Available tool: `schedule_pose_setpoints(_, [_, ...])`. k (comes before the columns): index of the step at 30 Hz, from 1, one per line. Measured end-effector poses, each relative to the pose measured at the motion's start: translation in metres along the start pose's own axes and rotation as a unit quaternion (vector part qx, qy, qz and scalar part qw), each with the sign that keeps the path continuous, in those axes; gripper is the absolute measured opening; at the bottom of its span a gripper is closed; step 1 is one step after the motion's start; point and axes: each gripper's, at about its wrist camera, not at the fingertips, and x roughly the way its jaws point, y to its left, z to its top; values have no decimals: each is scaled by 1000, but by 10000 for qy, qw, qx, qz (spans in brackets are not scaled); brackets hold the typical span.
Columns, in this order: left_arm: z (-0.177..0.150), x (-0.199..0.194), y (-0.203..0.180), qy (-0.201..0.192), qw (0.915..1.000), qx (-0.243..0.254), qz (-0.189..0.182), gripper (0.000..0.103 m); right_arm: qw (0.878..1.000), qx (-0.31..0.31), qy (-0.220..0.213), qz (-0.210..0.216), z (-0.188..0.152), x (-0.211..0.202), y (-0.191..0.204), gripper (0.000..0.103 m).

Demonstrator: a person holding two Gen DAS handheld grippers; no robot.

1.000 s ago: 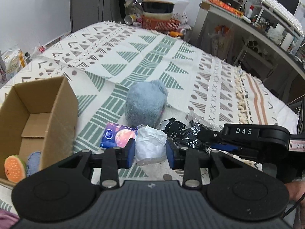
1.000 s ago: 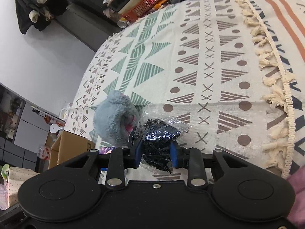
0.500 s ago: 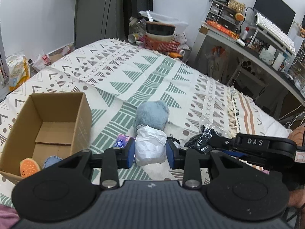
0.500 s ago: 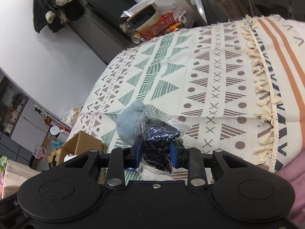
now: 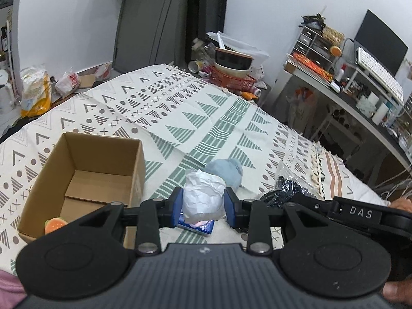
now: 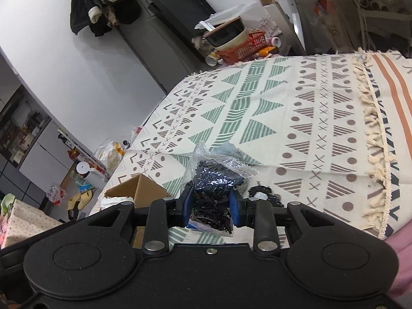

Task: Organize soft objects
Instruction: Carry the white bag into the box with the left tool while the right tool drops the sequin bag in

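Left tongs (image 5: 203, 204) gripping white wad (image 5: 203, 197), box (image 5: 103, 154) beside

One cardboard box (image 5: 85, 175), one white wad (image 5: 203, 195), one blue plush (image 5: 228, 171), one beaded bag (image 6: 213, 193)

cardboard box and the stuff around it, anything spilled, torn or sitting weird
Nothing stands out. The cardboard box sits upright and open on the patterned blanket. The left gripper holds a crumpled white wad, the right gripper a clear bag of dark pieces, apparently intact.

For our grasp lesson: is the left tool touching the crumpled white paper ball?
Touching. The left wrist view shows both blue pads of the left tool pressed against the crumpled white paper ball.
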Motion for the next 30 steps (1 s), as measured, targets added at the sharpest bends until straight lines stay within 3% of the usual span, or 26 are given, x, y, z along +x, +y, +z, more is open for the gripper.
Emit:
schedule_pose_setpoints(13, [17,-7,37,-21,9997,-229,-3,33,9995,-224,-57,227,0,1,58,29])
schedule_pose_setpoints(30, [35,-9,102,-20,9971,-742,151,33,9979,-422,98,475,-8,38,114,29])
